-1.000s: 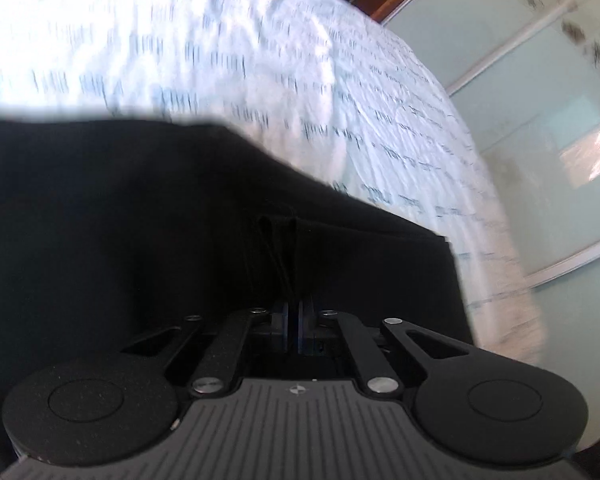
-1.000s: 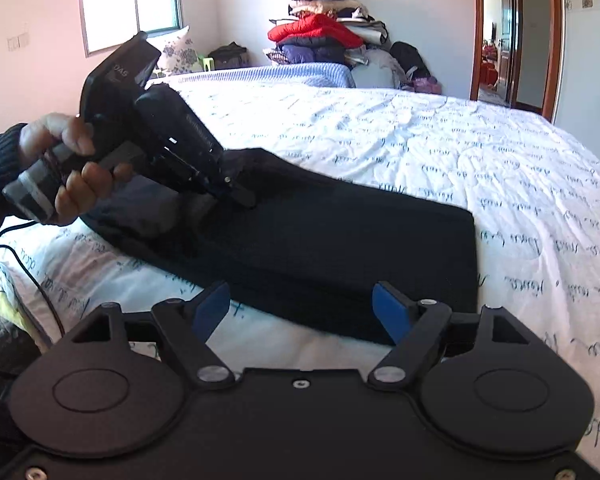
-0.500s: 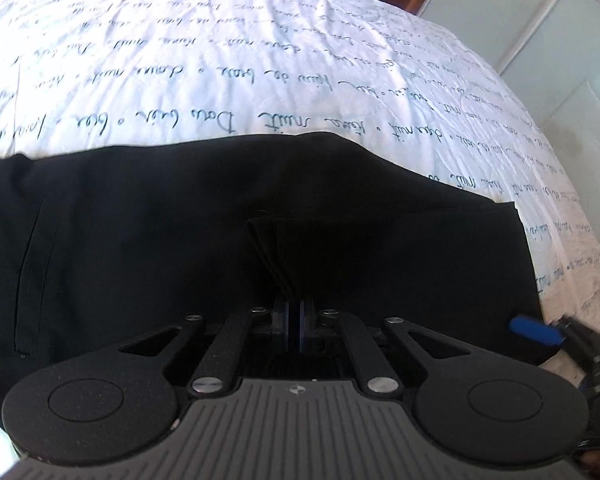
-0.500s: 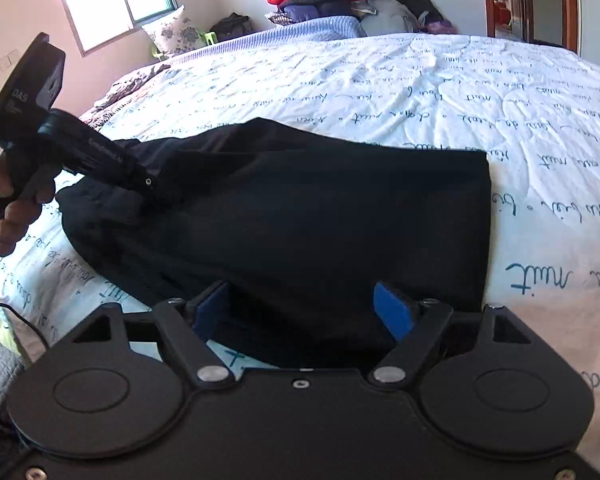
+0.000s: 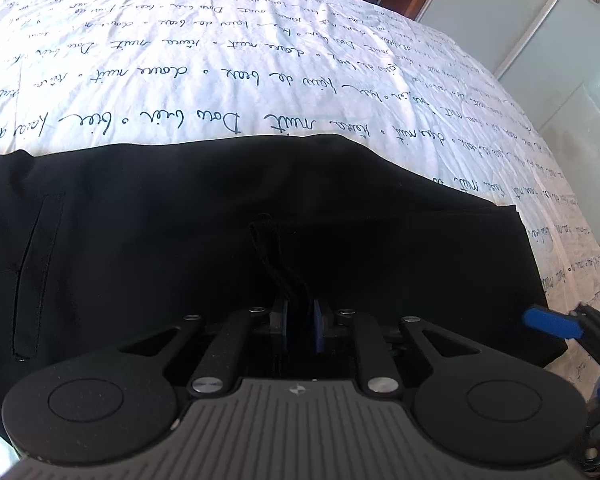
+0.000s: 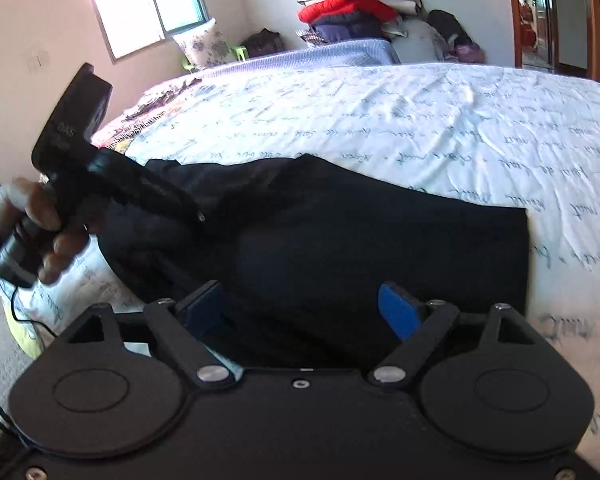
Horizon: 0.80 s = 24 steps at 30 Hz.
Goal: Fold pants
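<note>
Black pants (image 5: 180, 232) lie folded on a white bed sheet with script print (image 5: 260, 80); they also show in the right wrist view (image 6: 380, 240). My left gripper (image 5: 300, 324) is shut on a pinched fold of the pants' near edge, blue pads close together with cloth between them. In the right wrist view the left gripper (image 6: 198, 216) is held by a hand at the left. My right gripper (image 6: 306, 312) is open, its blue pads wide apart over the pants' near edge, holding nothing. One of its blue fingertips (image 5: 552, 322) shows at the right of the left wrist view.
The bed sheet (image 6: 420, 120) stretches far behind the pants. A pile of clothes with a red jacket (image 6: 348, 6) stands beyond the bed. A window (image 6: 140, 4) is at left, a doorway (image 6: 552, 16) at right. A glass wardrobe door (image 5: 540, 40) borders the bed.
The left gripper has lowered the pinched fold toward the bed and its pads have parted slightly. The right gripper has moved in over the pants' near edge, still open.
</note>
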Motion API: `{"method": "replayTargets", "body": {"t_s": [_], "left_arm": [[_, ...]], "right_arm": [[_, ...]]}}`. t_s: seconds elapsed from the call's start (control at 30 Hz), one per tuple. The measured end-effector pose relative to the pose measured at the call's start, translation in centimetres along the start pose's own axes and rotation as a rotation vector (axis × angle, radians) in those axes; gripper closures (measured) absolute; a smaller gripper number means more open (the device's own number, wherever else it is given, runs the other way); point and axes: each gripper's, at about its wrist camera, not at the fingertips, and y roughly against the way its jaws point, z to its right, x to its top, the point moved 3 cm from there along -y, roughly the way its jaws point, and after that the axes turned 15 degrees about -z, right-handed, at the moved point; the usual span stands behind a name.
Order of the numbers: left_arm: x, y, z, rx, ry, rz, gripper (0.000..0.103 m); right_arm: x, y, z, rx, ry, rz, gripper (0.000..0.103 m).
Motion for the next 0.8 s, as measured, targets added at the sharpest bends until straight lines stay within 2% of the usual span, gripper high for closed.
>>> {"method": "replayTargets", "body": {"t_s": [0.07, 0.1, 0.17, 0.27, 0.37, 0.47, 0.53, 0.57, 0.63, 0.73, 0.8], "left_arm": [[-0.1, 0.1, 0.2, 0.016, -0.007, 0.009, 0.081], [-0.2, 0.3, 0.4, 0.03, -0.008, 0.014, 0.08], [-0.5, 0.7, 0.4, 0.055, -0.011, 0.032, 0.07], [-0.9, 1.4, 0.2, 0.095, -0.016, 0.062, 0.069], [-1.1, 1.7, -0.3, 0.11, -0.006, 0.071, 0.07], [-1.3, 1.8, -1.1, 0.122, 0.01, 0.078, 0.07], [-1.5, 1.8, -1.7, 0.127, 0.019, 0.077, 0.07], [-1.7, 2.0, -1.9, 0.125, 0.024, 0.077, 0.07], [-2.2, 2.6, -2.6, 0.121, 0.035, 0.089, 0.07], [-3.0, 3.8, -3.2, 0.13, 0.042, 0.119, 0.07], [-3.7, 4.5, -3.4, 0.141, 0.051, 0.142, 0.07]], "right_arm": [[-0.4, -2.7, 0.5, -0.025, -0.005, -0.109, 0.017], [-0.5, -2.9, 0.5, -0.037, 0.009, -0.099, 0.017], [0.8, -1.7, -0.2, -0.039, 0.005, -0.088, 0.017], [2.8, 0.4, -1.3, -0.01, 0.025, 0.025, 0.016], [4.8, -0.2, -1.4, -0.054, 0.017, 0.047, 0.016], [5.6, -3.1, -1.5, -0.104, -0.009, -0.029, 0.016], [5.3, -6.3, -1.6, -0.136, 0.002, -0.173, 0.016], [4.9, -6.9, -1.9, -0.164, 0.031, -0.183, 0.015], [4.7, -6.1, -2.8, -0.17, 0.064, -0.164, 0.015], [6.6, -3.8, -3.4, -0.086, 0.05, -0.083, 0.015], [8.2, -3.6, -3.7, -0.059, 0.029, -0.057, 0.015]]}}
